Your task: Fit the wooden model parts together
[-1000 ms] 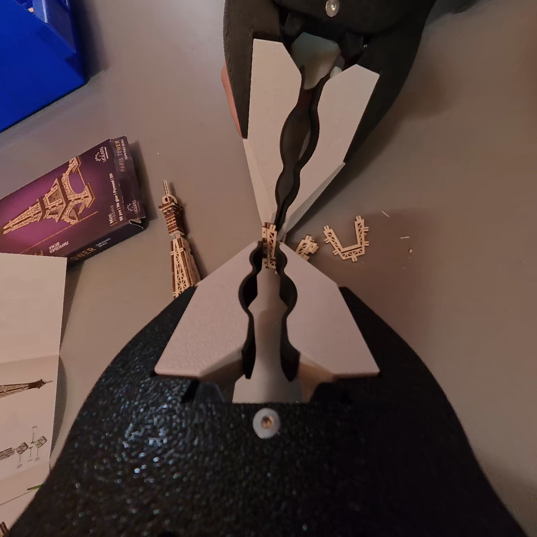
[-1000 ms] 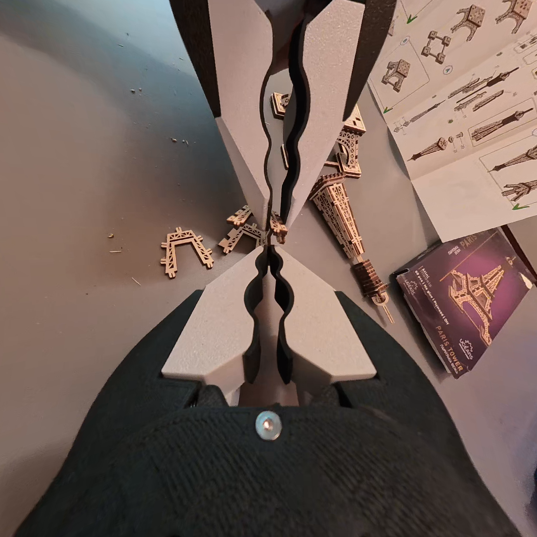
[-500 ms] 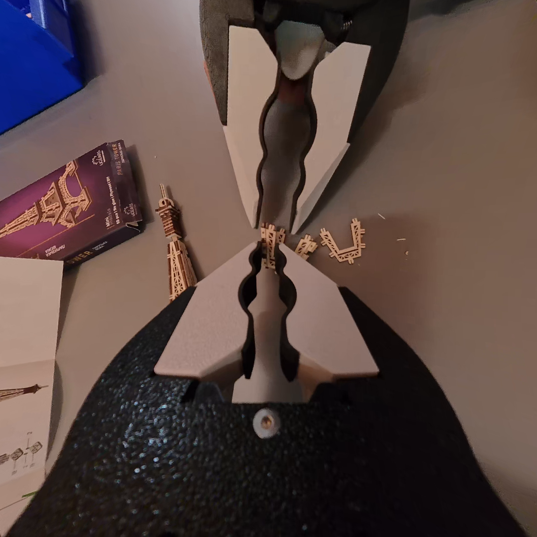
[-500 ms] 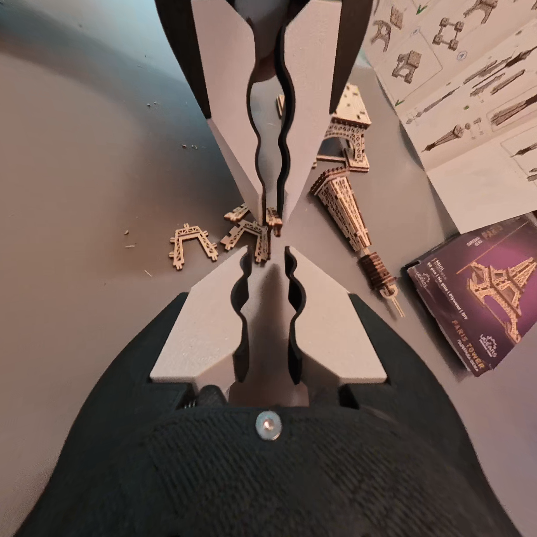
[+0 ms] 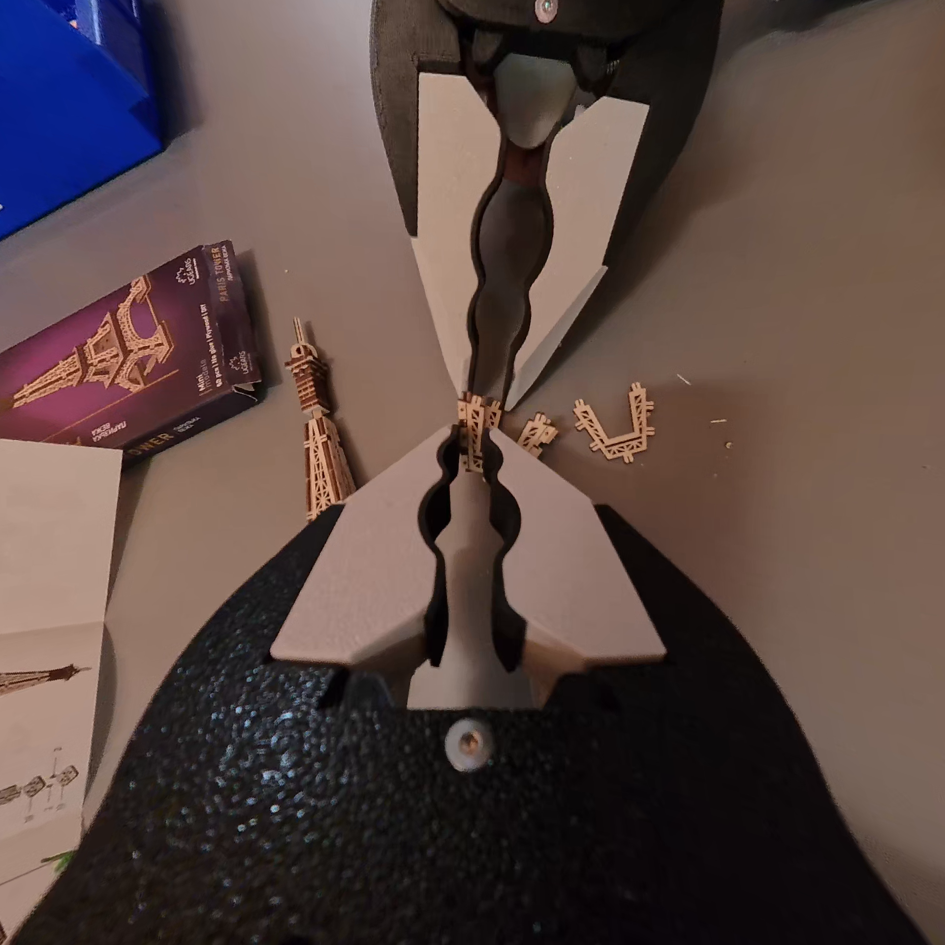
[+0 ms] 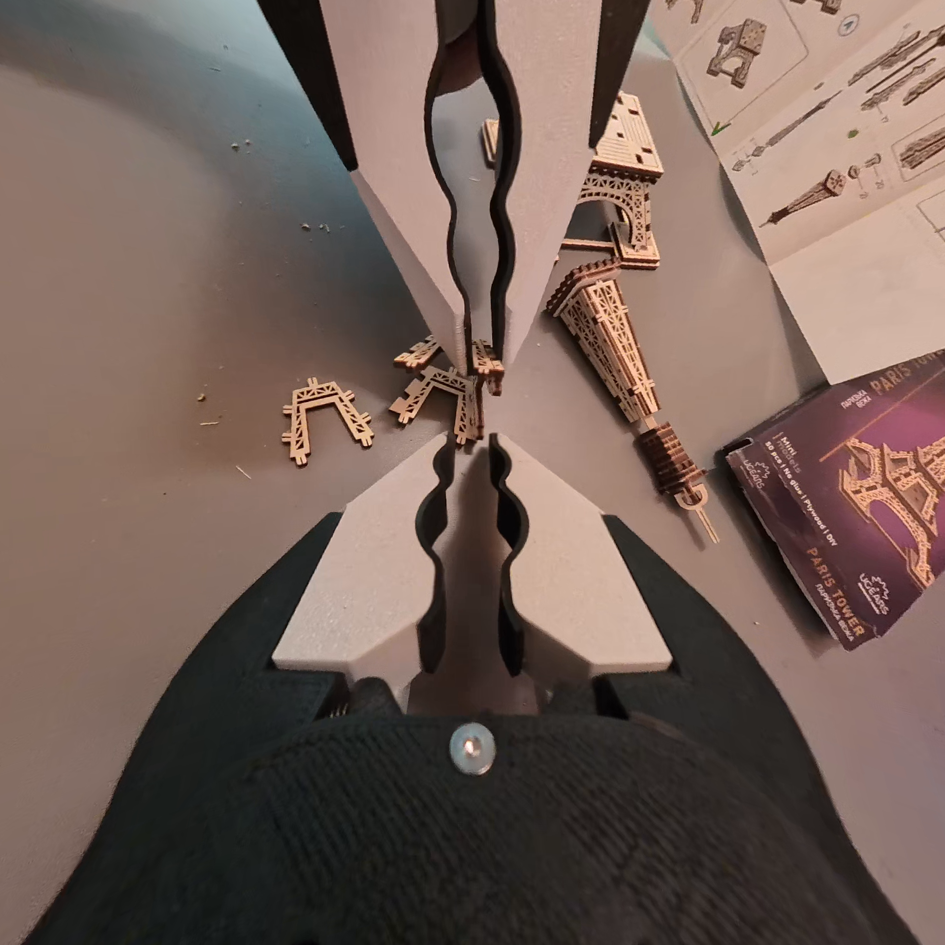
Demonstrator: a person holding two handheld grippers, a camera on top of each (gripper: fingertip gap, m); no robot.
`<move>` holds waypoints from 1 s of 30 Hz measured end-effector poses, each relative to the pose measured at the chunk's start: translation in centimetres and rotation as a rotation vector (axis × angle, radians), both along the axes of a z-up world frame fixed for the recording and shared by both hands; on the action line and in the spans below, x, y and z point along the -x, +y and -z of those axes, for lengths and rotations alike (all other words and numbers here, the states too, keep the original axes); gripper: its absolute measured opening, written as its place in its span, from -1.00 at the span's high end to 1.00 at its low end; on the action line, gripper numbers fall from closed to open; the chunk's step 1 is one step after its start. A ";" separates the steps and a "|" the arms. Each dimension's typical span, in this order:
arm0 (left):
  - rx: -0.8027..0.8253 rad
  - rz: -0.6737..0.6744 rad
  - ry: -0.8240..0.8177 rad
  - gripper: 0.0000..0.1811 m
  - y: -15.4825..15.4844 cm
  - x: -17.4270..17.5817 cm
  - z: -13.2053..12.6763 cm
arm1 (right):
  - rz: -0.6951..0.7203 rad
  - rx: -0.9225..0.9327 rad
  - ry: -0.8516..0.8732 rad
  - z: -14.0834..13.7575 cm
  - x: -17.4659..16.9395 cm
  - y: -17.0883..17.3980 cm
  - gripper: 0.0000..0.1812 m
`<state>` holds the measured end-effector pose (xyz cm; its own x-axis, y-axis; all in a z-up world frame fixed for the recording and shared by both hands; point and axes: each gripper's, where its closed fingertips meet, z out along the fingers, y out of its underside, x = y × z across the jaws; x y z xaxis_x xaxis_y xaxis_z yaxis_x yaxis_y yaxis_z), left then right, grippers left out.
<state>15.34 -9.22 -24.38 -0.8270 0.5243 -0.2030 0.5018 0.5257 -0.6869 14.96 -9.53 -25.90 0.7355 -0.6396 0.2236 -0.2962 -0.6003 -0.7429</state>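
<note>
My left gripper (image 5: 471,434) is shut on a small wooden lattice assembly (image 5: 475,419) and holds it just above the grey table. In the right wrist view the assembly (image 6: 463,409) shows as an arch piece joined to a leg piece, hanging from the left gripper (image 6: 483,343). My right gripper (image 6: 470,443) is open with a narrow gap. Its tips stand at either side of the assembly's near end, also seen in the left wrist view (image 5: 488,396). I cannot tell whether they touch it.
A loose U-shaped lattice piece (image 5: 616,429) (image 6: 324,414) and a smaller piece (image 5: 537,432) lie beside the grippers. The tower spire section (image 5: 319,434) (image 6: 608,347), tower base (image 6: 626,169), purple box (image 5: 128,347), instruction sheet (image 6: 818,128) and blue bin (image 5: 66,102) lie around. My two grippers' fingertips are within a few centimetres of each other. The right tips stand about 4 cm off the loose U-shaped lattice piece (image 5: 616,429).
The right gripper was shut on the assembly, opened wide and drew back. Now it has narrowed and come up to the piece again. The left gripper kept its hold.
</note>
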 end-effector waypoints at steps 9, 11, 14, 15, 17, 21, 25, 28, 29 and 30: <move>-0.033 0.003 -0.076 0.93 -0.1 0.0 0.1 | -0.020 -0.017 -0.052 -0.7 -0.3 0.1 0.99; -0.035 0.001 -0.066 0.93 -0.1 0.0 0.1 | -0.023 -0.015 -0.050 -0.7 -0.4 0.2 0.99; -0.042 -0.001 -0.057 0.93 -0.1 0.0 0.1 | -0.005 0.001 -0.056 -0.6 -0.7 0.0 0.91; -0.045 -0.002 -0.057 0.93 -0.1 0.0 0.1 | -0.002 -0.003 -0.054 -0.6 -0.7 -0.1 0.89; -0.050 -0.003 -0.057 0.93 -0.1 0.0 0.1 | 0.000 -0.020 -0.036 -0.6 -0.8 -0.1 0.89; -0.053 -0.001 -0.045 0.93 -0.1 0.0 0.1 | -0.024 -0.035 -0.001 -0.4 -0.5 0.2 0.99; -0.061 0.000 -0.035 0.93 -0.1 0.0 0.1 | -0.025 -0.035 0.002 -0.4 -0.5 0.2 0.99; -0.076 0.001 -0.024 0.93 -0.1 0.0 0.1 | -0.026 -0.057 0.034 -0.3 -0.4 0.2 0.98; -0.083 -0.001 -0.022 0.93 -0.1 0.0 0.1 | -0.025 -0.065 0.044 -0.3 -0.4 0.1 0.98; -0.093 -0.003 -0.019 0.93 -0.1 0.0 0.1 | -0.025 -0.068 0.050 -0.3 -0.4 0.1 0.98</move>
<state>15.36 -9.33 -24.47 -0.8250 0.5391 -0.1695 0.5129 0.5883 -0.6252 15.37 -9.38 -25.64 0.7608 -0.6331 0.1428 -0.3190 -0.5564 -0.7672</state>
